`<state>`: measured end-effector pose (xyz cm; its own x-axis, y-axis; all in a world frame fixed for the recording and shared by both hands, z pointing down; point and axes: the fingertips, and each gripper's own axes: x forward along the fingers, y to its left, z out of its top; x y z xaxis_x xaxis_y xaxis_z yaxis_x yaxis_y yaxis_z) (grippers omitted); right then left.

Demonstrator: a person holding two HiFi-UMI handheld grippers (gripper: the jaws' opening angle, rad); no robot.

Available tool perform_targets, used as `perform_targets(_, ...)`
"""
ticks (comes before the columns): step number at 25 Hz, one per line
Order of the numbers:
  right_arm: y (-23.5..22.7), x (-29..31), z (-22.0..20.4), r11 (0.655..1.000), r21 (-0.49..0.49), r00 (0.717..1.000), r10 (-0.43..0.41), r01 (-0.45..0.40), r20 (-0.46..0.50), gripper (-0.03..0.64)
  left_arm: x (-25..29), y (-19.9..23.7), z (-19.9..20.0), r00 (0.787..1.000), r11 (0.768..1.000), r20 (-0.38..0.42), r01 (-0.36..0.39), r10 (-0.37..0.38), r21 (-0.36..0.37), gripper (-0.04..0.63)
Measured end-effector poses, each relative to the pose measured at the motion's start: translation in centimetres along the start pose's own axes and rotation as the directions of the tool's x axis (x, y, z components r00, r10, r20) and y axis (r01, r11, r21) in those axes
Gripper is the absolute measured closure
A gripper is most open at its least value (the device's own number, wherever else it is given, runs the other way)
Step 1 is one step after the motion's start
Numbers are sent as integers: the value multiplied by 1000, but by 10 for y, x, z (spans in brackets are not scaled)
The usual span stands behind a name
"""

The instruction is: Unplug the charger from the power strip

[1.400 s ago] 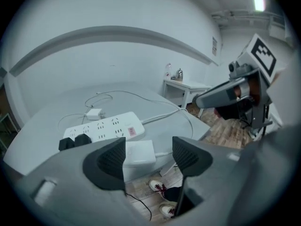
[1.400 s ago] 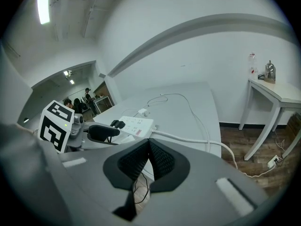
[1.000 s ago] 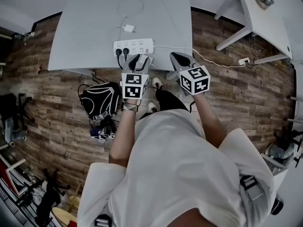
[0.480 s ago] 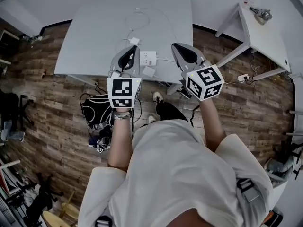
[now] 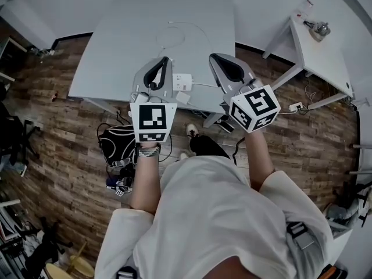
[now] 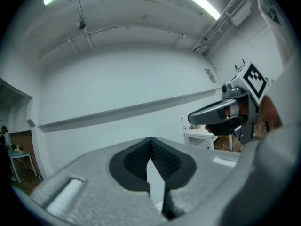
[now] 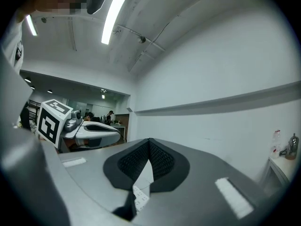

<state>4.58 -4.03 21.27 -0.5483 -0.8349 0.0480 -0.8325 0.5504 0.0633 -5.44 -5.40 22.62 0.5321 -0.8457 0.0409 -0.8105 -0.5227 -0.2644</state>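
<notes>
Above a smooth, pale-grey bench [image 5: 116, 45], bare and open toward 12 o'clock and ringed by wood-plank flooring [image 5: 52, 121], the left gripper [image 5: 163, 63] hovered with its jaws clenched on nothing. Between the two grippers lay the white, bar-shaped power strip [image 5: 183, 80], long axis 9 to 3 o'clock, near the bench's front edge. A thin white cable [image 5: 180, 22] looped at its 12 o'clock. The charger body and its heading could not be made out. The right gripper [image 5: 216, 58] was likewise clenched and empty.
</notes>
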Motion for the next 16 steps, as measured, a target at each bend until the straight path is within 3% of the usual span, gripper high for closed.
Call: perform_targets(16, 11, 6, -13, 999, -5, 999, 31, -31, -14, 616, -5, 0, -14, 1000, 1000, -29, -5, 5, -12, 592)
